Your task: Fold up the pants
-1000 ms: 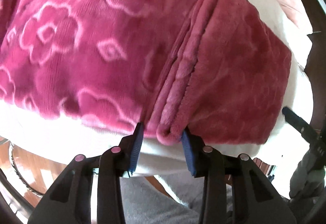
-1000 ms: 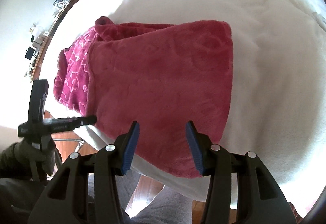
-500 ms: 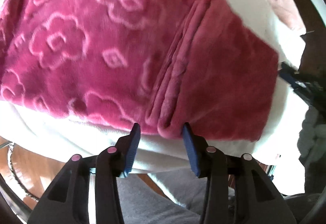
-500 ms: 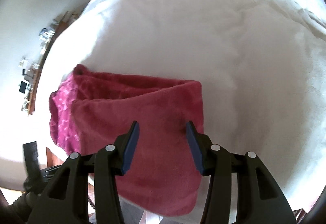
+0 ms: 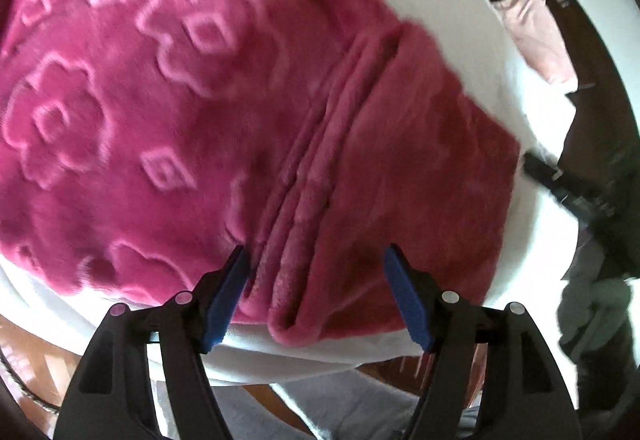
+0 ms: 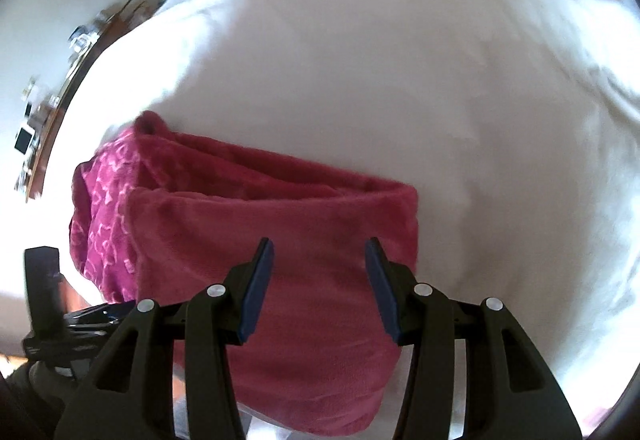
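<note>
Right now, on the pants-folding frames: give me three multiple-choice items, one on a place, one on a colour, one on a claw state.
1. Where do the pants lie?
A. on the white bedding
B. on the wooden floor
C. over a chair back

2. What colour are the pants?
A. grey
B. dark pink with a paler raised pattern
C. blue

3. How is the left claw?
A. shut on the folded edge
B. open, pads clear of the cloth
C. out of view

Key:
1 A: the white bedding spreads under and around them in the right wrist view.
2 B: the left wrist view shows dark pink plush with pale cloud-like shapes.
3 B: its jaws have just been opening; the folded edge sits between them with gaps on both sides.
</note>
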The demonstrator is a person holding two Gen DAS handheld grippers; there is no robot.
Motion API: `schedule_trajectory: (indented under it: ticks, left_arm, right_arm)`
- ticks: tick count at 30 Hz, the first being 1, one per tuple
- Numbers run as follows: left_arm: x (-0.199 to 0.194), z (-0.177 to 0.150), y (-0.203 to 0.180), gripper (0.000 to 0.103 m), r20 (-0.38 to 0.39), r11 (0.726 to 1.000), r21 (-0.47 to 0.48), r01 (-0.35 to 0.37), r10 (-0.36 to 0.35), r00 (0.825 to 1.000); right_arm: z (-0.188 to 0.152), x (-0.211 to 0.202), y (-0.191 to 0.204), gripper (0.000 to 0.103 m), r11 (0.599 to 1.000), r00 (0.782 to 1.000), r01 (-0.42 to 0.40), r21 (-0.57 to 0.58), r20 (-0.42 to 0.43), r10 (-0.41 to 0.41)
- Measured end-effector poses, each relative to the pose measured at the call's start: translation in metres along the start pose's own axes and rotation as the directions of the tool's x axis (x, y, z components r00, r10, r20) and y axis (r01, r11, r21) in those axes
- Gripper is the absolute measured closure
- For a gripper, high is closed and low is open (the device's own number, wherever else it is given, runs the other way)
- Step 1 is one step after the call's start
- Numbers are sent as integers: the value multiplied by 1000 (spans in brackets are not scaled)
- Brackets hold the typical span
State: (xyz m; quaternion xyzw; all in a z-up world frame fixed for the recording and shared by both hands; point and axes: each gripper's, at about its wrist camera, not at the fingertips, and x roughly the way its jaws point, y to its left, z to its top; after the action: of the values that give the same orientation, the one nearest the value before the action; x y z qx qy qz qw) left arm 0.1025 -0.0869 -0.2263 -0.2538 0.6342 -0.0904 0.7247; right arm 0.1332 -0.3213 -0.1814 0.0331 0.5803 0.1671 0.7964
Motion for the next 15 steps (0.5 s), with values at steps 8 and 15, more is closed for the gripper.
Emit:
schedule_trajectory:
  ticks: [8,15]
  left_arm:
    - [14,5,-2,53,-37,998,0,69,-69,997]
    - [-20,13,-17,82,45,990,119,70,-76,996]
  right_arm:
    - [0,8,26,54,999,999,-19,-30,-29,18]
    - [-5,8,35,54,999,999,-15,-35,-40,14]
